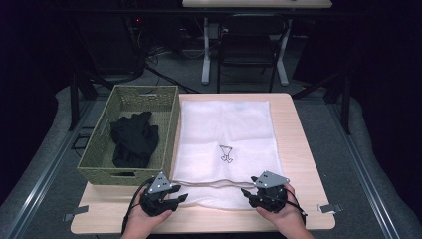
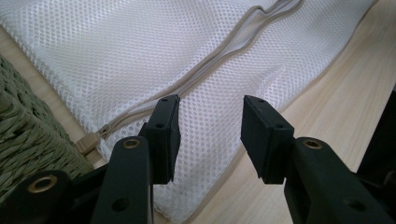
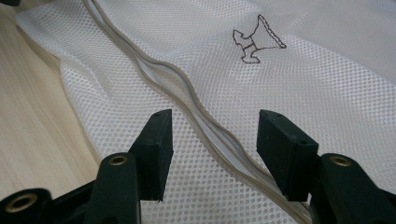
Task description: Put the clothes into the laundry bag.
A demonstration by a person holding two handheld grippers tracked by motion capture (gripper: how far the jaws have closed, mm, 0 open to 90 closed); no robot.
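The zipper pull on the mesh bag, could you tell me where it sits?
In the left gripper view, the zipper pull lies at the mesh bag's corner, beside the woven basket.

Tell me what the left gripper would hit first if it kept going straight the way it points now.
Probably the white mesh bag: the left gripper stands open just above its near edge, aimed at the zipper. The depth is hard to judge.

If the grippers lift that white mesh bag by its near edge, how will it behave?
The white mesh bag will probably flop and drape, since it lies flat and thin on the table. It looks light: open netting, apparently nothing inside. The wavy zipper suggests the opening will buckle rather than hold its shape.
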